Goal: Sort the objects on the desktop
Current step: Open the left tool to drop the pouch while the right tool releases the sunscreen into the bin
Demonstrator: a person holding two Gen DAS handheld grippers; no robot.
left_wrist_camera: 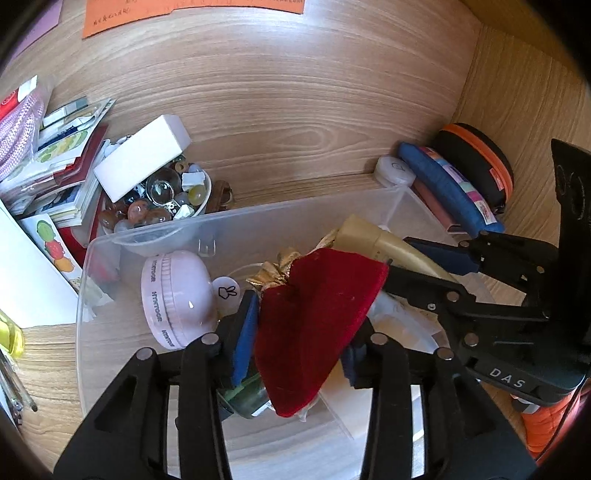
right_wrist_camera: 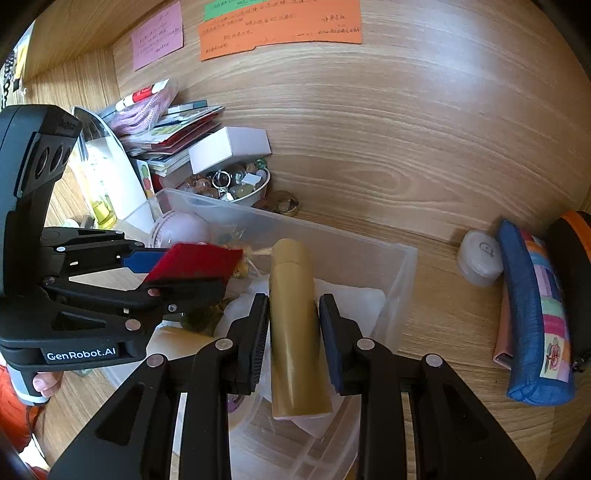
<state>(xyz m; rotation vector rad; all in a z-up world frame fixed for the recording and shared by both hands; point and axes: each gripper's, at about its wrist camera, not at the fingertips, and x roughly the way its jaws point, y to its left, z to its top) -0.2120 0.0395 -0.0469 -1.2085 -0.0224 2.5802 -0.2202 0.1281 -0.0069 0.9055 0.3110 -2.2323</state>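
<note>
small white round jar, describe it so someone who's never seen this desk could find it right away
Start at the clear plastic bin on the wooden desk. Just outside its far right corner, between the bin and the blue patchwork pencil case, stands the small white round jar. It alone has a hand-drawn mark on its lid.

1. The red velvet pouch point(left_wrist_camera: 314, 325) covers most of the right pad of the left gripper point(left_wrist_camera: 295, 332) and what lies under it in the clear plastic bin point(left_wrist_camera: 155, 240).
2. The handwriting on the orange note point(right_wrist_camera: 280, 26) is too small to read (likewise the pink note point(right_wrist_camera: 158, 35)).
3. The green note point(right_wrist_camera: 258, 5) is cut off by the picture's top edge.
4. The gold tube point(right_wrist_camera: 295, 325) hides the bin floor beneath it.
</note>
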